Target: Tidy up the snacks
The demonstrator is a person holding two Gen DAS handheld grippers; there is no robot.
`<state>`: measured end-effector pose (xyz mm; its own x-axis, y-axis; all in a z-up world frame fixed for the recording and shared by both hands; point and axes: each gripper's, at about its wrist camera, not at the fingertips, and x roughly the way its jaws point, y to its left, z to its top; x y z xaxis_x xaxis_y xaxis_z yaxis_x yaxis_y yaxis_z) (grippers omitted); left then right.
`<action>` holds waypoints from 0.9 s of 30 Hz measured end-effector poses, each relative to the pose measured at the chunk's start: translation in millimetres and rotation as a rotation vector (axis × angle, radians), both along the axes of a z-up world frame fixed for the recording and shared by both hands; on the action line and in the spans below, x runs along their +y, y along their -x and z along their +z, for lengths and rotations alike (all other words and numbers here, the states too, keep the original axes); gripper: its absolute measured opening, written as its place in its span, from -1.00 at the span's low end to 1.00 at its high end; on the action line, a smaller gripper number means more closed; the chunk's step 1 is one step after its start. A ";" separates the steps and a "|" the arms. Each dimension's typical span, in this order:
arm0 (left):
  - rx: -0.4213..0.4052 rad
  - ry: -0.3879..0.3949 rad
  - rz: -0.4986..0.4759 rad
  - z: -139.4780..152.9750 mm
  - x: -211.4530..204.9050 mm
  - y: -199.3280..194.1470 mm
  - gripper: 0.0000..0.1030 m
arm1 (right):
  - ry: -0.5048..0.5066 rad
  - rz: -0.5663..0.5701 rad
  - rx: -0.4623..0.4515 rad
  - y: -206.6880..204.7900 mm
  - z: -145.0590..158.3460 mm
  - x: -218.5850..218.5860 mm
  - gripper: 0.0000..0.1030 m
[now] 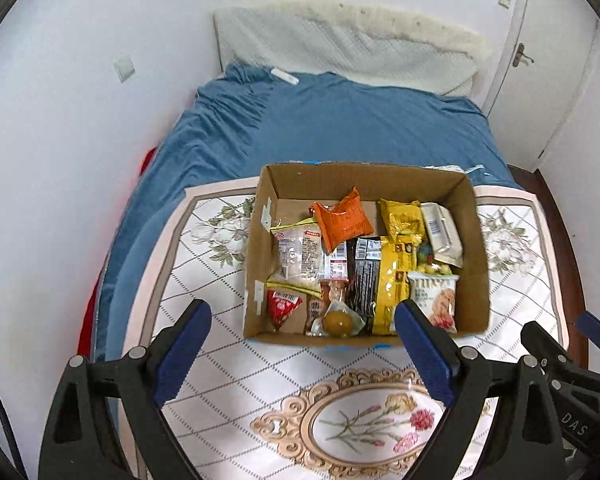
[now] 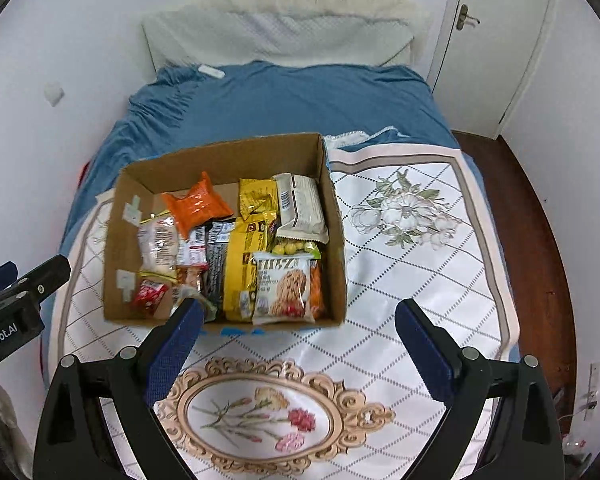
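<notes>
White walls enclose a small bedroom; a blue bedsheet (image 1: pixel 340 120) covers the bed, and a floral cloth (image 2: pixel 400 280) is spread over its near end. We take the cardboard box (image 2: pixel 220 156) as our landmark: it rests on the floral cloth, open at the top, with the blue bedsheet behind it and a pale pillow (image 1: pixel 340 40) farther back against the wall. A white door (image 2: pixel 488 40) stands behind the box and off to one side.

Inside the box we find the snacks laid in rough rows. An orange packet (image 1: pixel 342 220) lies toward the back wall of the box, a gold packet (image 1: pixel 402 216) beside it, and a white wrapped bar (image 1: pixel 442 232) against the side wall. A long yellow bag (image 1: pixel 392 280) and a dark striped packet (image 1: pixel 364 280) fill the middle. At the front wall sit a cookie packet (image 2: pixel 286 288), a small red packet (image 1: pixel 282 306) and a sealed egg (brownish, in clear wrap) (image 1: pixel 338 322).

Our left gripper (image 1: pixel 302 354) hangs in front of the box, jaws spread wide, with nothing between them. Our right gripper (image 2: pixel 300 354) hangs likewise before the box's front wall, jaws set wide apart and empty. Neither gripper touches the box or any snack.
</notes>
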<state>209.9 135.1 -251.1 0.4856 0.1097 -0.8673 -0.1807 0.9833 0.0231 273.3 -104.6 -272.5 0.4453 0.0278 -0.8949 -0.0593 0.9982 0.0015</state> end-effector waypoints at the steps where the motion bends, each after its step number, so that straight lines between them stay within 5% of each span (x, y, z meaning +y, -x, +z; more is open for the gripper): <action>1: -0.008 -0.009 -0.002 6.4 -1.5 8.7 0.82 | 0.000 -0.002 -0.016 12.3 8.5 -2.5 0.91; 14: -0.106 -0.033 -0.009 77.7 -14.9 116.8 0.82 | -0.014 0.018 -0.149 125.9 100.9 -19.2 0.91; 27: -0.199 -0.039 -0.035 130.5 -25.1 163.6 0.82 | -0.058 0.026 -0.186 190.5 161.7 -33.3 0.91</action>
